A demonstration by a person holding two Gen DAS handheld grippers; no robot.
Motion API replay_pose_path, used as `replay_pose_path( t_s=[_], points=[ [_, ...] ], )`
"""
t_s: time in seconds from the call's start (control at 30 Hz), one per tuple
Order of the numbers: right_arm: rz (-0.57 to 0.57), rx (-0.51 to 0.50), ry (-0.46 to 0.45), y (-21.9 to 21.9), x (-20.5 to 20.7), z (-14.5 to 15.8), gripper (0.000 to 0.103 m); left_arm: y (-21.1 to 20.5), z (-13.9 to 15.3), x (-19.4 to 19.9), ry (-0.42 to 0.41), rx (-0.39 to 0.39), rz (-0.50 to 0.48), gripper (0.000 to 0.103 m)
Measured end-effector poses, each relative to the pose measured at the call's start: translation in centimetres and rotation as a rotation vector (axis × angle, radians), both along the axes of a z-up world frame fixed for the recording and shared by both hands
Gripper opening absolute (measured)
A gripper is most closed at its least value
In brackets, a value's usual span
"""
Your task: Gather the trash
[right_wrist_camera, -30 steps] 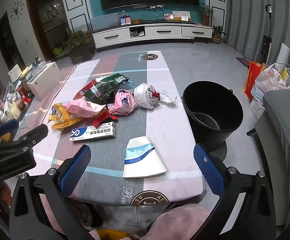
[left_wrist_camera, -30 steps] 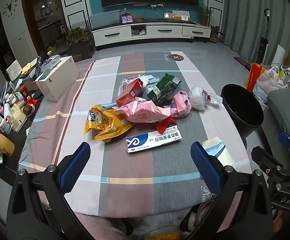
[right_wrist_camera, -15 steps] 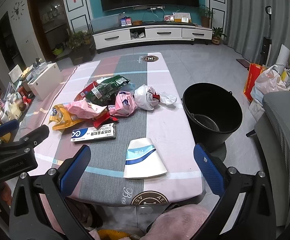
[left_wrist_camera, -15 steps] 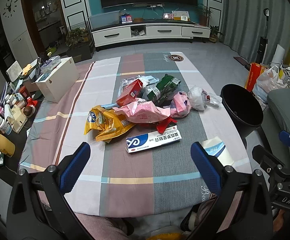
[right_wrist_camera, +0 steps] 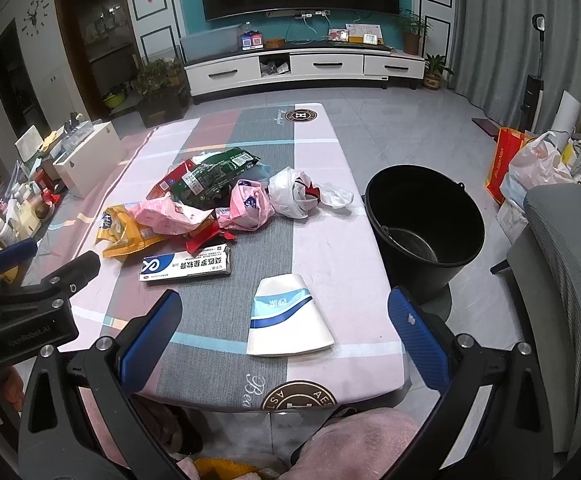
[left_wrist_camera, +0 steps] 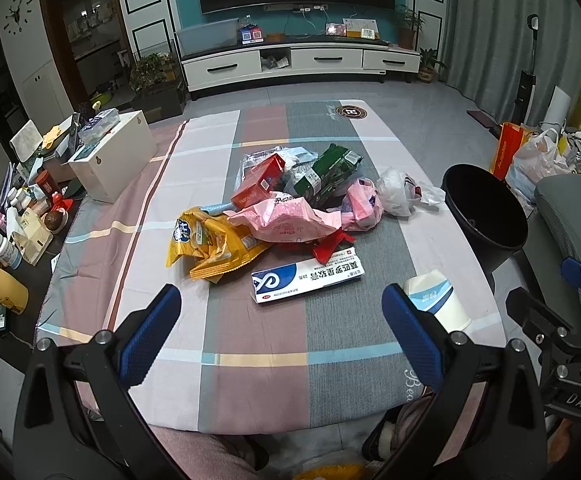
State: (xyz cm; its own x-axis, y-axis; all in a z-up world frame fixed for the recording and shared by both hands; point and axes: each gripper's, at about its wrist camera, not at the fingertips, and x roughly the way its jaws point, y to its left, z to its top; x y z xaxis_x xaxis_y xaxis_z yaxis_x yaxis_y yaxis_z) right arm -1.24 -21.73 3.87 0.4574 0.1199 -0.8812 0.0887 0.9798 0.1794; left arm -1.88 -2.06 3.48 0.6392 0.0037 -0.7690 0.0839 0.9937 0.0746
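Both claws hang wide open and empty over the counter's (right_wrist_camera: 342,240) near edge, barely shifted from a second ago: left claw (left_wrist_camera: 282,332), right claw (right_wrist_camera: 284,336). Trash sits untouched mid-frame: a flattened paper cup (right_wrist_camera: 288,316) nearest, a toothpaste box (left_wrist_camera: 308,276), crumpled wrappers (left_wrist_camera: 282,220). The black bucket (right_wrist_camera: 426,220) waits at right; collection, seemingly, has not begun.

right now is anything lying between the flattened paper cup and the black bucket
Nothing does: in the right wrist view only bare tablecloth lies between the flattened paper cup and the black bucket, which stands just off the table's edge.
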Motion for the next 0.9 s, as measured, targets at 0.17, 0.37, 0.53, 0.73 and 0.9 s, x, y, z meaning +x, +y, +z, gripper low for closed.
replay_pose_path(
  t_s=[0.17,0.37,0.53,0.73,0.9],
  points=[
    [-0.003,0.002,0.005,-0.1,0.1,-0.2,0.100,-0.1,-0.3,0.1,0.005,0.000,0.000,0.100],
    [-0.004,0.002,0.005,-0.2,0.1,-0.4,0.100,-0.2,-0.6,0.1,0.007,0.002,-0.001,0.100],
    [-0.008,0.003,0.008,-0.4,0.2,-0.7,0.100,-0.3,-0.9,0.1,0.012,0.003,-0.003,0.100],
    [-0.008,0.004,0.010,-0.6,0.2,-0.8,0.100,-0.4,-1.3,0.1,0.020,0.002,-0.004,0.100],
    [-0.013,0.011,0.022,-0.9,0.3,-1.8,0.100,-0.3,-1.9,0.5,0.034,-0.003,-0.001,0.100]
  ],
)
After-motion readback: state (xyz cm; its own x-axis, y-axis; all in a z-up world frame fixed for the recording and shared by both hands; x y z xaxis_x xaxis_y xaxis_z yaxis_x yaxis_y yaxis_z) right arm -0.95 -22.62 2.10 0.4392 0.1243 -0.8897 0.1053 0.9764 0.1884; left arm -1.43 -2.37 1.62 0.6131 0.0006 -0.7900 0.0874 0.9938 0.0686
